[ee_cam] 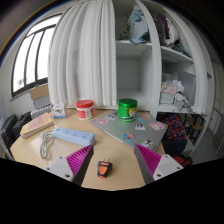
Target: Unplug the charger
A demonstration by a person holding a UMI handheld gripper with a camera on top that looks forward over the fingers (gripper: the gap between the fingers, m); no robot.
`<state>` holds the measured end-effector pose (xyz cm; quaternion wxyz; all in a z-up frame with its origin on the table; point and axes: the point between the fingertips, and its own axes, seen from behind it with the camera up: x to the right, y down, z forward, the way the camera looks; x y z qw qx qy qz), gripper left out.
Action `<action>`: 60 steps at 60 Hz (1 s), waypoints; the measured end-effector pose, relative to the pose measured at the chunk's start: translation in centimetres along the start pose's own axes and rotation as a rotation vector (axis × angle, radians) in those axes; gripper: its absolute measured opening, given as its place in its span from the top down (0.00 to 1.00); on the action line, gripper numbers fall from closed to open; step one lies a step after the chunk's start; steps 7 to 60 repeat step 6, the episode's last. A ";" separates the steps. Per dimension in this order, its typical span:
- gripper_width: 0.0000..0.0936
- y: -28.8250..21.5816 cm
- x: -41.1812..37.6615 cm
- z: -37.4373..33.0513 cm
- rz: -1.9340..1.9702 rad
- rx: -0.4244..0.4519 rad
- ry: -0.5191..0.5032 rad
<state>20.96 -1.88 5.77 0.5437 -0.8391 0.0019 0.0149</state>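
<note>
White curtains [85, 45] hang behind a pale wooden surface [110, 150], with a window [35, 55] to their left and open shelves [165, 50] to their right.

Use the green tin [127, 108] as the landmark. Far left of it, a cardboard box [37, 122] sits at the surface's edge. Closer in, still left of the tin and nearer the camera, lies a white power strip [72, 134] with a white cable [47, 147] curling off it. A red tin [85, 109] stands just left of the green one. Right of the green tin there are flat cards [148, 128].

The gripper [110, 160] has its jaws released, holding nothing. A small orange and black thing [103, 170] lies between them; I cannot tell what it is.

The charger itself is hard to pick out. It is most likely at the power strip, which lies ahead and to the left of the jaws, with its long side running left to right. So the jaws probably need to go forward and left.
</note>
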 end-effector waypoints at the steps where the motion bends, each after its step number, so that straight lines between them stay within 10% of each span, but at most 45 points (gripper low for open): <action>1: 0.09 0.0 0.2 -0.5 0.005 0.008 -0.005; 60: 0.09 -0.1 1.5 -3.1 0.035 0.050 -0.011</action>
